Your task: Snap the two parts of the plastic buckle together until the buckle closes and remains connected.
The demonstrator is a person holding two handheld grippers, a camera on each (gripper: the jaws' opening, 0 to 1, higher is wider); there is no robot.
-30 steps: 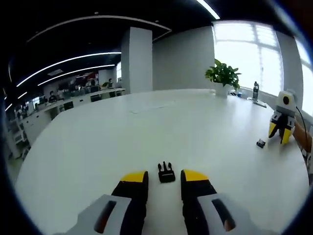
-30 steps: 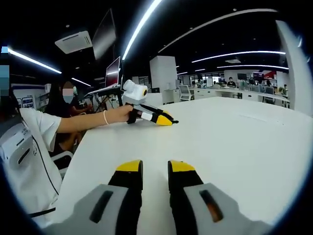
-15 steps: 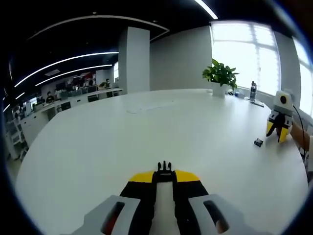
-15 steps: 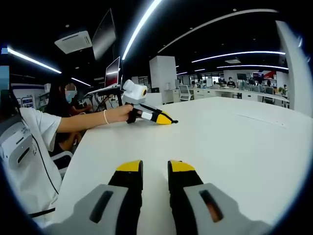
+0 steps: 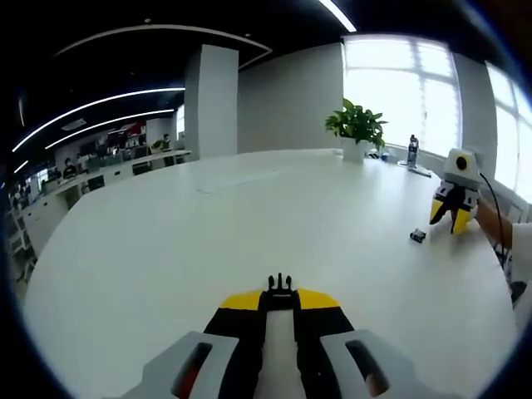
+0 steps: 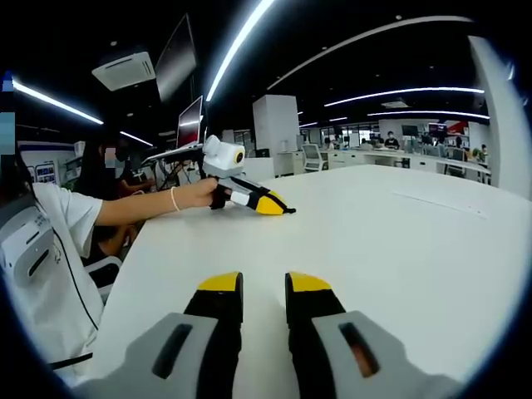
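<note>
In the left gripper view my left gripper (image 5: 279,299) is shut on a black pronged buckle part (image 5: 279,286), whose prongs stick out past the yellow jaw tips over the white table (image 5: 208,224). The other small black buckle part (image 5: 418,236) lies on the table at the far right. Just beyond it is my right gripper (image 5: 451,221), its yellow tips pointing down and apart. In the right gripper view my right gripper (image 6: 263,287) is open with nothing between its jaws. A person's hand holds the left gripper (image 6: 281,209) low over the table at the far left.
A potted plant (image 5: 356,126) and a dark bottle (image 5: 411,152) stand at the table's far edge by the windows. A seated person in a white shirt (image 6: 50,241) is at the table's left side in the right gripper view. Office desks with monitors (image 6: 191,125) lie beyond.
One second ago the left jaws stood open around the pronged part on the table; they have since shut on it. The left camera has turned slightly. The right gripper has stayed still.
</note>
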